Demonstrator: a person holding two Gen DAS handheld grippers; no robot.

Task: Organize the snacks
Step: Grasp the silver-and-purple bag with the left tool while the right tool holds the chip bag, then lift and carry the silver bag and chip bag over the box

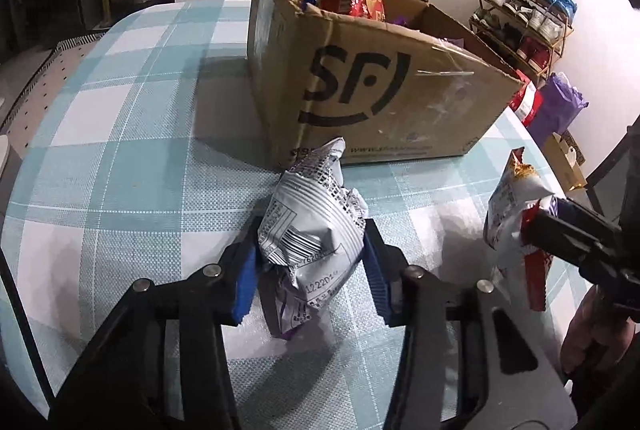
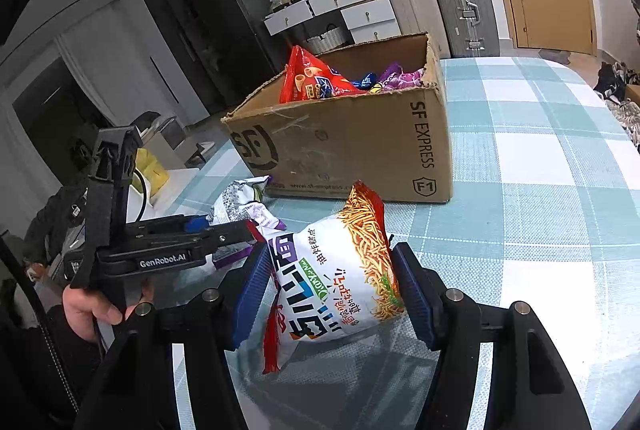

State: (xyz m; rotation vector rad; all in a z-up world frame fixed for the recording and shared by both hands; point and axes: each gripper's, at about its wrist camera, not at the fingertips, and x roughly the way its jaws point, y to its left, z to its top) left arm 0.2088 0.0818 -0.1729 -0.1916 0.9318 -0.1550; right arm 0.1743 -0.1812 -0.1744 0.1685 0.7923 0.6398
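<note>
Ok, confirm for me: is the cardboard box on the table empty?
No: the cardboard box already holds snacks, with a red bag and purple packets showing above its rim.

Black grippers, blue ribbed pads, perhaps dark sleeve.

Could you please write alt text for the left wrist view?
The left gripper squeezes a crumpled silver snack packet on a checked tablecloth, before an open SF cardboard box of snacks. At right, the right gripper holds another snack bag.
</note>
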